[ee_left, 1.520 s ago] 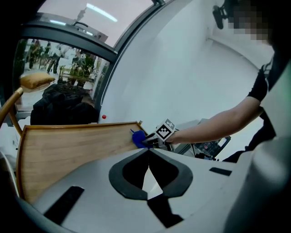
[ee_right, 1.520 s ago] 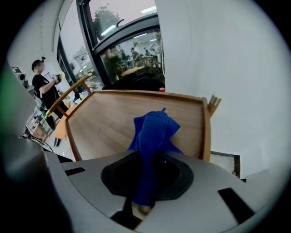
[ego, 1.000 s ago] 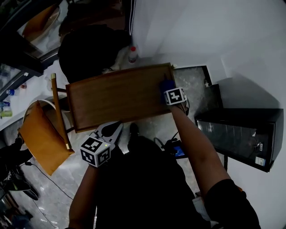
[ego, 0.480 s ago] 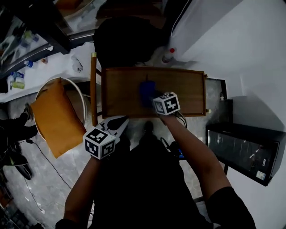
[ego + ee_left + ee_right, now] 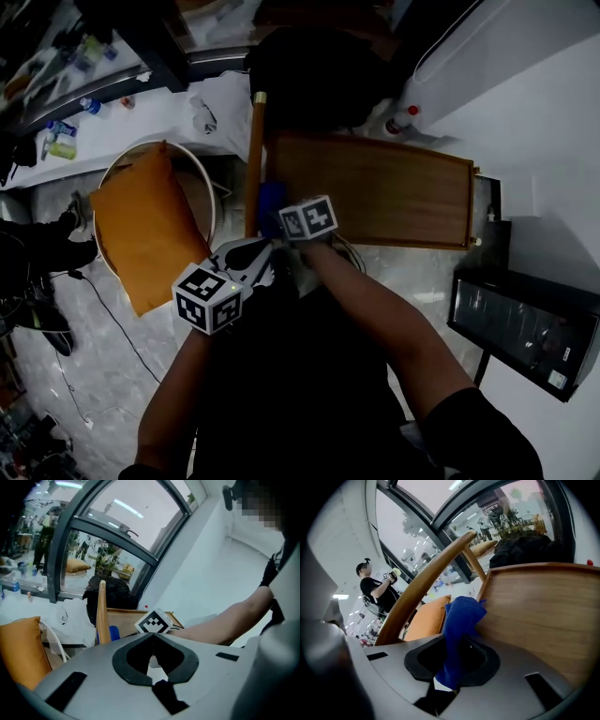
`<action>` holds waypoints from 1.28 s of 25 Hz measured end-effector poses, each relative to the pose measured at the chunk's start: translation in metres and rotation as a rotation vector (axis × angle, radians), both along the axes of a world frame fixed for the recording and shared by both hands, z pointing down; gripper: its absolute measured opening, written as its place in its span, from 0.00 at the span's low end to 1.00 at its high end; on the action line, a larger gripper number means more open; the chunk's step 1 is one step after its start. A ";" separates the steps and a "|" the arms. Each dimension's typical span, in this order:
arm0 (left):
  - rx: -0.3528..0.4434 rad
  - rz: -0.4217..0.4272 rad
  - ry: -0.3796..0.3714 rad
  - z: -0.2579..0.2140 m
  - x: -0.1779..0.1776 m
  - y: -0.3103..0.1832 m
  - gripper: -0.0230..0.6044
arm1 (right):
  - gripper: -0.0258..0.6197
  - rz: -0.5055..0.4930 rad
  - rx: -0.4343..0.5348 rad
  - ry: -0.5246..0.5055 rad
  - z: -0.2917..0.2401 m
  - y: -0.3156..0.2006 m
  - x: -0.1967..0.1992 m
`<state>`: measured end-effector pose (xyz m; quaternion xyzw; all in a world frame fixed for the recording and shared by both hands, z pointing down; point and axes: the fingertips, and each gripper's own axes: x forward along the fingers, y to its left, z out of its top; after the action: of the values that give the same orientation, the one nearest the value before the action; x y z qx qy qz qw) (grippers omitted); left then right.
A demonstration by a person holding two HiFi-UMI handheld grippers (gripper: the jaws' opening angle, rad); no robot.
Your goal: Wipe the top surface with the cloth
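A wooden table top (image 5: 375, 187) lies ahead of me, its surface filling the right of the right gripper view (image 5: 534, 606). My right gripper (image 5: 274, 214) is shut on a blue cloth (image 5: 459, 620), which it holds at the top's left end. That cloth (image 5: 271, 200) shows just beyond the marker cube in the head view, and as a blue patch (image 5: 114, 632) in the left gripper view. My left gripper (image 5: 251, 253) hangs short of the table's near edge, jaws shut with nothing between them (image 5: 152, 641).
A wooden chair rail (image 5: 253, 159) runs along the table's left end, with an orange cushion (image 5: 145, 225) on a round white-rimmed seat beside it. A black cabinet (image 5: 525, 328) stands at the right. A white bottle with a red cap (image 5: 401, 120) stands behind the table.
My right gripper has swept the blue cloth leftward across the wooden top, from its right end through the middle to its left end. The left gripper has stayed near the front edge.
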<state>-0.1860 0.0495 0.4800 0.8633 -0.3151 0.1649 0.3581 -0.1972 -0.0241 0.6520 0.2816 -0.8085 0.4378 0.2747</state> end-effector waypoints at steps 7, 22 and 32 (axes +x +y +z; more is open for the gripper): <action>-0.035 0.046 -0.015 0.009 -0.013 0.008 0.06 | 0.14 -0.055 0.044 0.079 0.028 0.002 -0.007; -0.040 0.075 0.004 0.006 0.034 0.006 0.06 | 0.14 -0.118 0.033 0.201 0.035 0.011 0.048; -0.059 0.078 0.031 0.003 0.095 0.007 0.06 | 0.14 -0.064 -0.016 0.192 0.033 0.020 0.136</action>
<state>-0.0906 0.0561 0.4827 0.8665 -0.2707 0.1744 0.3815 -0.0608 -0.0040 0.6848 0.2939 -0.7835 0.4063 0.3670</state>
